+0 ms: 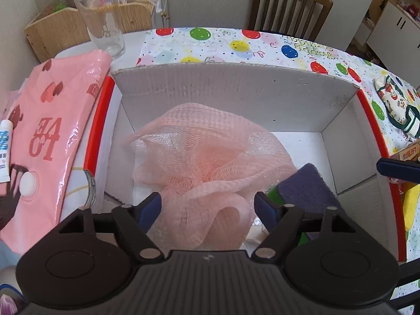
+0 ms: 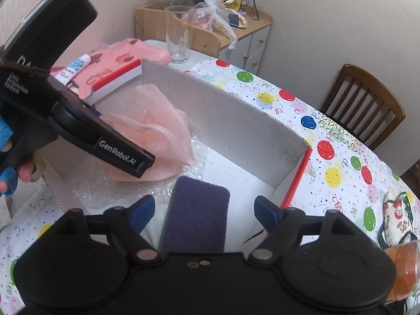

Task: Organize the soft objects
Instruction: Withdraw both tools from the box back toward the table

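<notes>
A white box (image 1: pixel 236 92) with red edges sits on the table (image 1: pixel 262 44), which wears a balloon-print cover. Inside it lie a pink mesh cloth (image 1: pixel 199 152), on bubble wrap (image 2: pixel 86 191), and a purple sponge (image 1: pixel 307 186) beside it. The left hand-held gripper (image 1: pixel 208 206) hangs over the cloth with jaws spread, pads clear of the mesh. The right hand-held gripper (image 2: pixel 203 210) is spread too, with the sponge between its pads but not pinched. A glass (image 1: pixel 101 18) stands beyond the box, empty.
</notes>
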Action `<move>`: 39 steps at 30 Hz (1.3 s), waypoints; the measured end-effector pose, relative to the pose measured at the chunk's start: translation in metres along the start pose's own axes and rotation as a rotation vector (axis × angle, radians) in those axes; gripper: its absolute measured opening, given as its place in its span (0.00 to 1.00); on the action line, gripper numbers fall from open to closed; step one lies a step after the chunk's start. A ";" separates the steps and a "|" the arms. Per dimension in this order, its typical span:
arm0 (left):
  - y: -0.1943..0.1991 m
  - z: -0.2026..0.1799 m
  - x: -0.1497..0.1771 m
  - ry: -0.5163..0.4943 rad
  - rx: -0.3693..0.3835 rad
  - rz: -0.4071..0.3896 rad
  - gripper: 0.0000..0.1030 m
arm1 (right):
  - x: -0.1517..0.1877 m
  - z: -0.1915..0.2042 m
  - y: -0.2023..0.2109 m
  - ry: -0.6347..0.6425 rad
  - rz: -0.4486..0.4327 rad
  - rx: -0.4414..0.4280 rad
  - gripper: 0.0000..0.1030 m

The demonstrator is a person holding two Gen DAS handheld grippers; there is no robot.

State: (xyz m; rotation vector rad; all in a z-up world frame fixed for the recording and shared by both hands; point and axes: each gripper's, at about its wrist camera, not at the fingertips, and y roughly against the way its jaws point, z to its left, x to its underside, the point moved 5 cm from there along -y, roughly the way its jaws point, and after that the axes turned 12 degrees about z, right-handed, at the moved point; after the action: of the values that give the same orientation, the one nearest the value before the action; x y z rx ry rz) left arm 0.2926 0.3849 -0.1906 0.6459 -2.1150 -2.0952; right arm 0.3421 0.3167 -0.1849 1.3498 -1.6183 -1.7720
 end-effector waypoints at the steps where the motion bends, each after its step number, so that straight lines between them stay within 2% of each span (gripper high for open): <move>1: 0.002 -0.001 0.001 -0.003 -0.003 -0.003 0.77 | 0.001 -0.001 0.003 -0.006 -0.005 -0.005 0.81; 6: 0.018 -0.006 0.010 -0.009 0.000 -0.024 0.79 | 0.008 -0.004 0.024 -0.036 -0.039 -0.027 0.82; 9: 0.031 -0.008 0.018 -0.008 0.020 -0.048 0.86 | 0.015 -0.004 0.039 -0.043 -0.061 -0.047 0.84; 14: 0.054 -0.013 0.032 -0.004 0.049 -0.093 0.87 | 0.026 -0.006 0.063 -0.066 -0.097 -0.069 0.86; 24: 0.115 -0.036 0.064 -0.032 0.074 -0.251 0.88 | 0.054 -0.011 0.118 -0.125 -0.197 -0.112 0.94; 29: 0.144 -0.055 0.080 -0.049 0.098 -0.329 0.96 | 0.085 -0.020 0.150 -0.151 -0.264 -0.103 0.98; 34: 0.165 -0.085 0.099 -0.092 0.119 -0.397 0.96 | 0.120 -0.030 0.182 -0.186 -0.329 -0.087 1.00; 39: 0.177 -0.119 0.115 -0.140 0.171 -0.439 0.97 | 0.158 -0.050 0.206 -0.252 -0.383 -0.052 1.00</move>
State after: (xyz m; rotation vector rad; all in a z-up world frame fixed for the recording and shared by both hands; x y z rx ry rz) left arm 0.1901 0.2267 -0.0377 1.1045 -2.4300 -2.2346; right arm 0.2465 0.1097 -0.0512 1.5431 -1.4933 -2.2694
